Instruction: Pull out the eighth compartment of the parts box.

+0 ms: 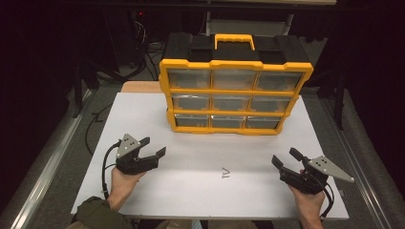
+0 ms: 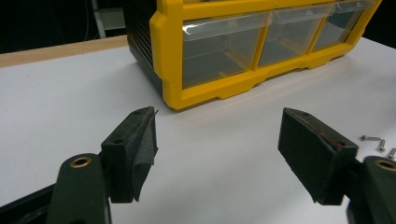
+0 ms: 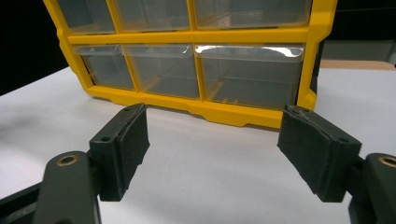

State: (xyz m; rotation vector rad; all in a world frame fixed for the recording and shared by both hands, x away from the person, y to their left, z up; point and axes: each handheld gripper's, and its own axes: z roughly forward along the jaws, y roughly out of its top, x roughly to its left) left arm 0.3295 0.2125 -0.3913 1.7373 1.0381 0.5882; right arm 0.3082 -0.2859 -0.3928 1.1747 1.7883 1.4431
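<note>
A yellow and black organiser box (image 1: 234, 86) with three rows of clear drawers stands upright at the back of the white board (image 1: 143, 119). Several small screws (image 1: 226, 173) lie on the board in front of it, between the two hands. My left gripper (image 1: 154, 146) is held low at the front left, open and empty, pointing toward the box's bottom left corner (image 2: 173, 88); the screws (image 2: 379, 143) lie to its right. My right gripper (image 1: 285, 157) is at the front right, open and empty, facing the lower drawers (image 3: 252, 74).
The white board lies on a grey table with metal rails (image 1: 47, 157) along both sides. Cables (image 1: 93, 124) trail off the board's left edge. Dark equipment and more cables sit behind the box.
</note>
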